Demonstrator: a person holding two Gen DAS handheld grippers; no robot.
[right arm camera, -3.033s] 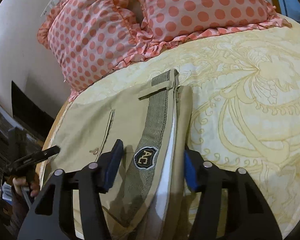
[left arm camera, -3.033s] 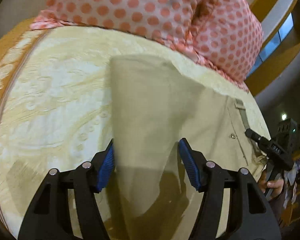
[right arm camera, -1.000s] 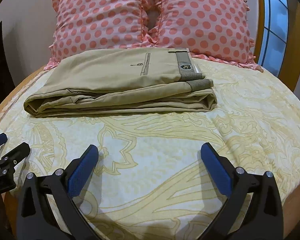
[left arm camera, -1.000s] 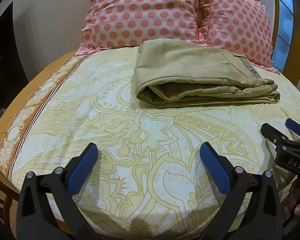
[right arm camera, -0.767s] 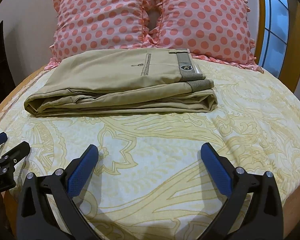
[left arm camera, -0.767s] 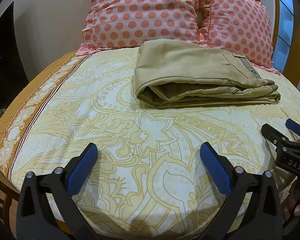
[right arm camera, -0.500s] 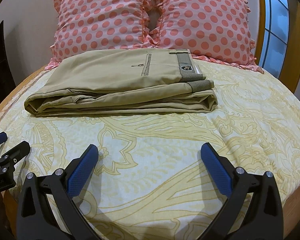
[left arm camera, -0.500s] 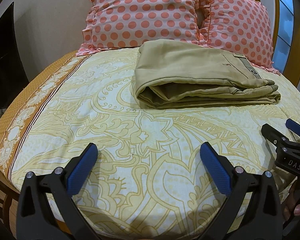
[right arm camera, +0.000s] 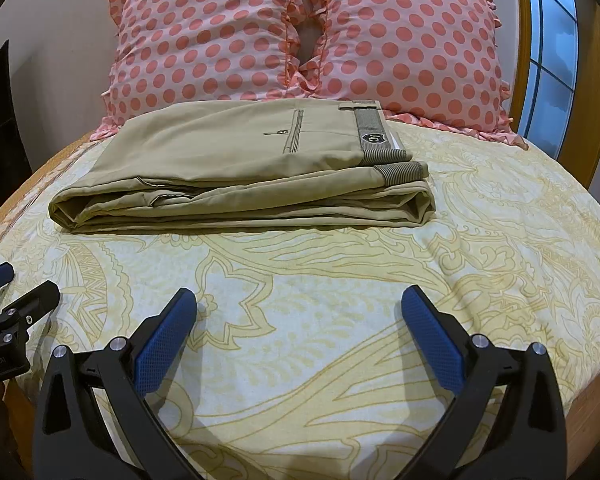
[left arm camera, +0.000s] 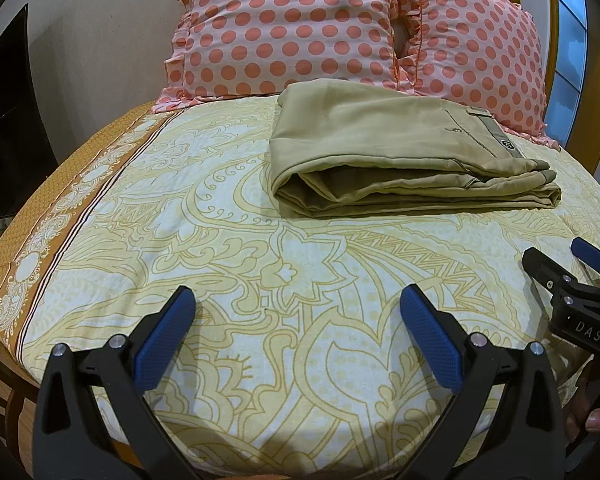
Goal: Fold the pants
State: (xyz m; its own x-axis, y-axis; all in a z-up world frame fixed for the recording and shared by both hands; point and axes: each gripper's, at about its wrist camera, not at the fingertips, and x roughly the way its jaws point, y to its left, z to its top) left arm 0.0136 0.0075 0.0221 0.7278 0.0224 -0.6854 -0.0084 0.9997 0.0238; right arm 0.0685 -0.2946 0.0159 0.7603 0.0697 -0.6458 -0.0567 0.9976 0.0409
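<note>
The khaki pants (left arm camera: 400,156) lie folded in a flat stack on the bed, in front of the pillows. In the right wrist view the pants (right arm camera: 240,172) show a back pocket and a grey waistband with a badge on top. My left gripper (left arm camera: 296,312) is open and empty, held near the bed's front edge, well short of the pants. My right gripper (right arm camera: 298,312) is open and empty, also near the front edge. Each gripper shows at the side of the other's view: the right gripper (left arm camera: 556,264) and the left gripper (right arm camera: 12,288).
The bed has a yellow patterned sheet (left arm camera: 228,248) with an orange border on the left. Two pink polka-dot pillows (right arm camera: 300,40) lean at the head. A window with a wooden frame (right arm camera: 552,52) is at the right. A dark screen (left arm camera: 4,120) stands at the left.
Three seconds ago both grippers were right over the pants with the fabric between the jaws. Since then they have pulled back to the front edge, open wide. In the last second nothing has moved.
</note>
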